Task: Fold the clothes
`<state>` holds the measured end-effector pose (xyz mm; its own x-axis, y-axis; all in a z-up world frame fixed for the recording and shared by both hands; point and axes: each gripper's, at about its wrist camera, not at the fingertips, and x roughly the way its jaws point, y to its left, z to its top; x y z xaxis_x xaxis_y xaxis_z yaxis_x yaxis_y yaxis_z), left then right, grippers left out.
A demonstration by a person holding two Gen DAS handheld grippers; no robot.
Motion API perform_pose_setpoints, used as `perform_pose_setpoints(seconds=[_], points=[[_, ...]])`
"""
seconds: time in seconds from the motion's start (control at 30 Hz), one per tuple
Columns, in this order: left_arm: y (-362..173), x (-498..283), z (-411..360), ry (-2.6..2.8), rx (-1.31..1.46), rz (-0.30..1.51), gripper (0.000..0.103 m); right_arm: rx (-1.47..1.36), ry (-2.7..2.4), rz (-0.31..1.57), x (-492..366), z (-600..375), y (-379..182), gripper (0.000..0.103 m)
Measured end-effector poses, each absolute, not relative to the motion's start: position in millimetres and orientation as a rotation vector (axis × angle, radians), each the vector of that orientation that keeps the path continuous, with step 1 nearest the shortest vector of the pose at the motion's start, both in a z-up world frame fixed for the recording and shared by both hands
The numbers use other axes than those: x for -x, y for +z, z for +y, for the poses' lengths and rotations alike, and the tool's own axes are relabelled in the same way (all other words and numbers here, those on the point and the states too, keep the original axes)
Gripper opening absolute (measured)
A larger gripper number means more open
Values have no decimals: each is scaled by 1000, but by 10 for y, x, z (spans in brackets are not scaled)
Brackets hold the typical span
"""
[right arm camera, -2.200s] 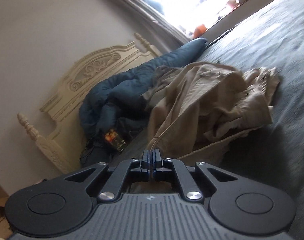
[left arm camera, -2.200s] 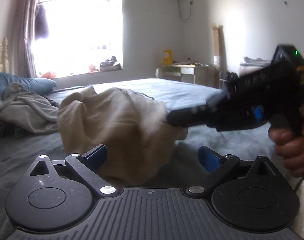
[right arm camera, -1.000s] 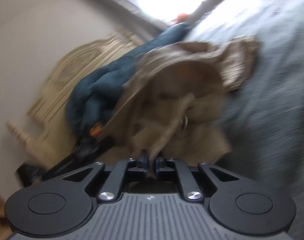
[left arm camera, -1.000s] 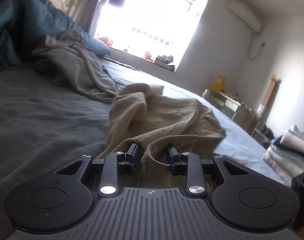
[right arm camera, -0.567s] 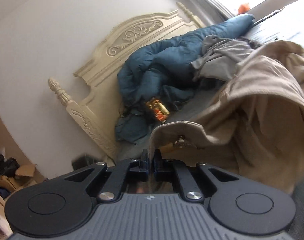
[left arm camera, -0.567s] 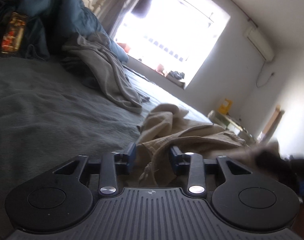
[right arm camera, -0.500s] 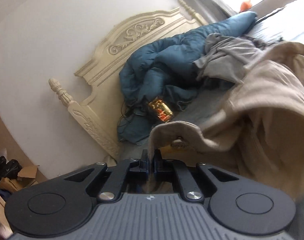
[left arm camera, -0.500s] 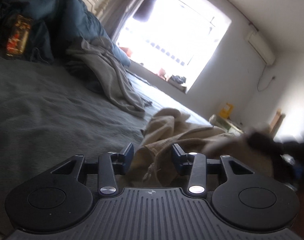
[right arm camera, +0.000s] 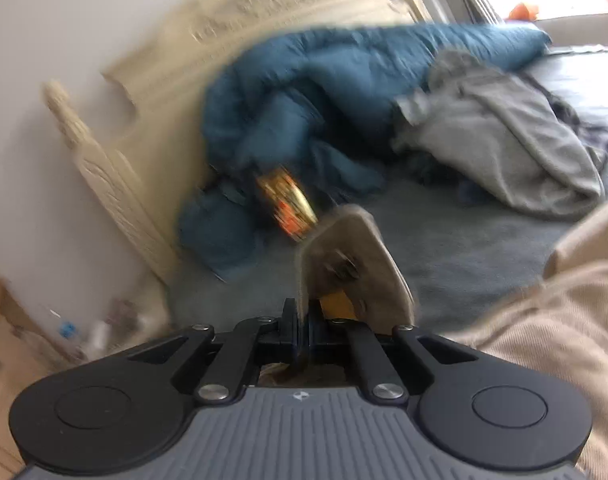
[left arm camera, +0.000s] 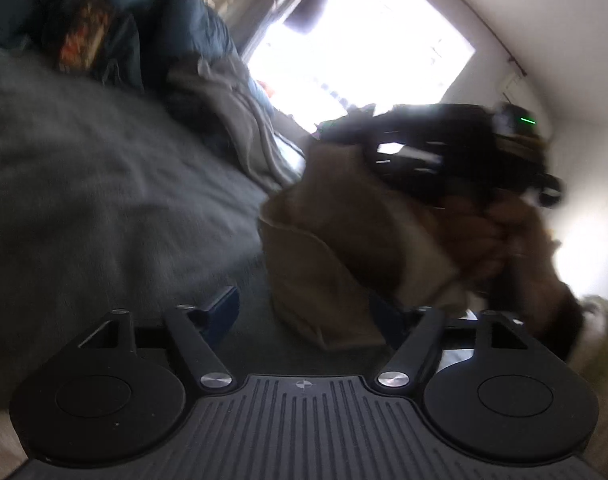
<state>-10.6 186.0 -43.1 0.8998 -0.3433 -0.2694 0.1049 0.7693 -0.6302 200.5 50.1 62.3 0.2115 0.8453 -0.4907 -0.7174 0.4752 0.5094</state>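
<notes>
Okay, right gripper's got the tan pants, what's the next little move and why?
Probably bring the open left gripper onto the hanging tan pants and pinch an edge. The right gripper is shut on one waistband corner only, so the cloth droops bunched and can't be spread flat on the bed.

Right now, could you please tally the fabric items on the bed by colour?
Tan: 1, the tan garment pinched in the right gripper
Grey: 1, the grey garment
Blue: 1, the blue duvet
Total: 3, all on the grey bedspread
</notes>
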Motion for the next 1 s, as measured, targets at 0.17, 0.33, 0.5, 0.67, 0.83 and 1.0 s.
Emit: perform_pose_setpoints(seconds=[0.17,0.33,0.5,0.67,0.83,1.0], points=[[-596,-51,1792,-329,738,452,94,-142,1056,931,-2065,600,367,29],[-665,-221,1691,-391,824,470,95,-148,1097,832,-1872,152,728,43],[-716,-374,1558,-396,821,501,95,-178,1086,677,-1631,-548,1186,58],[-753,-425,1498,-357,782,482,95,-116,991,570,-1374,-1145,1335,67],[-716,-444,1495,-332,763,443,81,7,841,690,-1339,-1291,820,67],[-651,-389,1429,-335,690,440,70,-113,823,765,-1478,-1293,453,63]])
